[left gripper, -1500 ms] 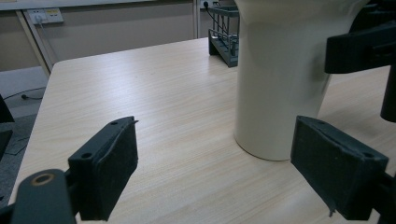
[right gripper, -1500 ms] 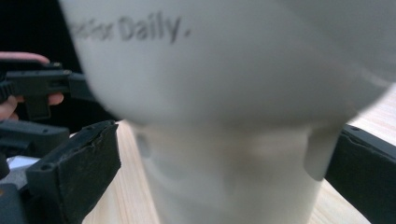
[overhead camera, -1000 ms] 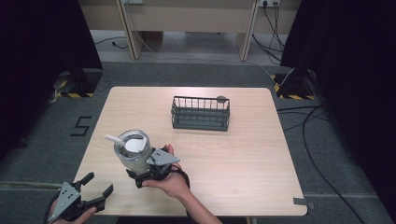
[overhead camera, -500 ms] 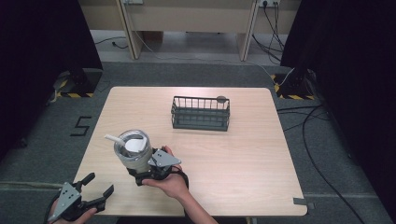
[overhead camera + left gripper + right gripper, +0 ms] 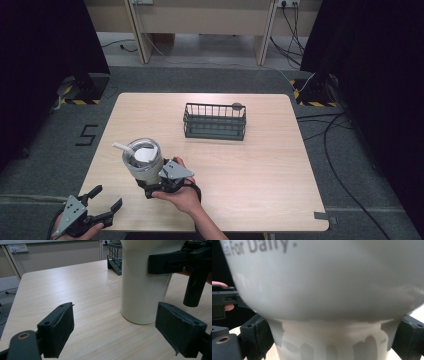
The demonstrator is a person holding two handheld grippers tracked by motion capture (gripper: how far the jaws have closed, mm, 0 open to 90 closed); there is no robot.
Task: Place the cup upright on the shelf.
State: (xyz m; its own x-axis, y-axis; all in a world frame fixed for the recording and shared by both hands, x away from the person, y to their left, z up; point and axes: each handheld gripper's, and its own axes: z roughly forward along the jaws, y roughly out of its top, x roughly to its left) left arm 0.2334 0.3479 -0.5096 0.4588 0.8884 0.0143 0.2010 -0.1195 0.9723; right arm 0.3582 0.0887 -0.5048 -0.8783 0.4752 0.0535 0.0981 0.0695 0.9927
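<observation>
The white tumbler [image 5: 143, 163] stands upright near the front left part of the counter [image 5: 260, 165], a little in from its front edge. The right hand-held gripper [image 5: 152, 182] has just been closing, and its jaws now clamp the tumbler's narrow base from both sides. The left hand-held gripper [image 5: 102, 200] hangs at the counter's front left corner, jaws spread wide with nothing between them. The wire basket [image 5: 215, 121] sits well apart toward the back, with bare wood between and to the right.
</observation>
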